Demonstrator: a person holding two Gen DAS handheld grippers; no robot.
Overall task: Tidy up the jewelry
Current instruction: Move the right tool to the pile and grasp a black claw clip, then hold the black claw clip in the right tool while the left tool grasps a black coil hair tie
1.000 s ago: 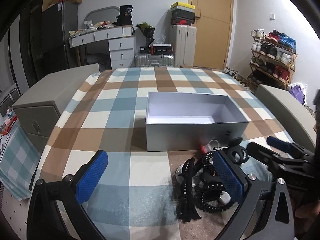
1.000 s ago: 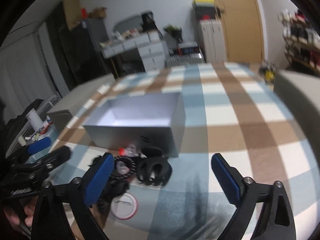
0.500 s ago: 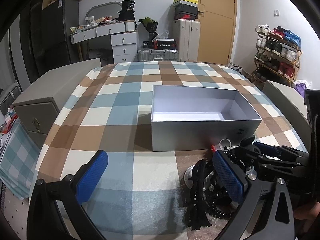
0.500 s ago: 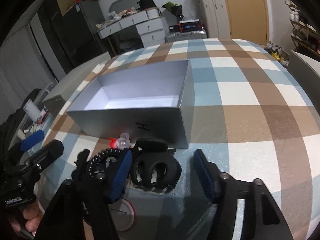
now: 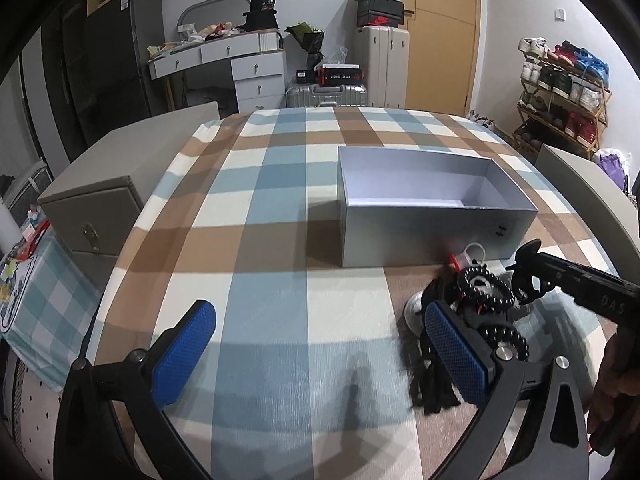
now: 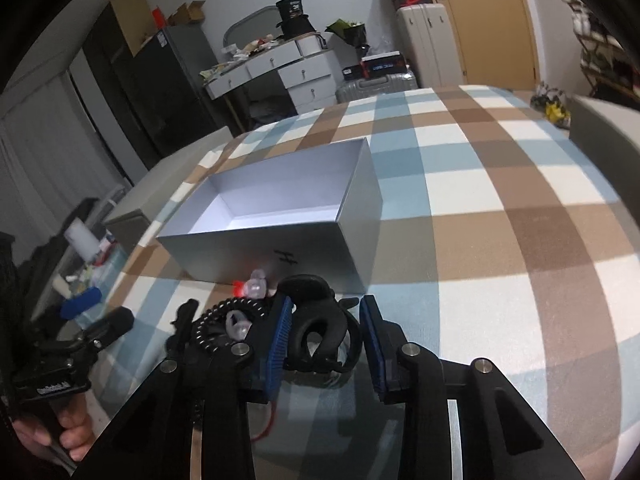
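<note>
Surface is covered by a checked cloth point(image 5: 280, 280) in blue, brown and cream. An open silver-grey box point(image 5: 424, 236) is set on it, well in from the edges. A cluster of black accessories point(image 5: 480, 312) is heaped on the cloth just beside the box's near wall, with a small red-and-clear piece point(image 6: 250, 286) among them.

The left gripper point(image 5: 320, 354), jaws spread wide with nothing between them, hangs near the table's front edge. The right gripper's point(image 6: 325, 330) jaws are closing around a black claw clip point(image 6: 318, 320).
</note>
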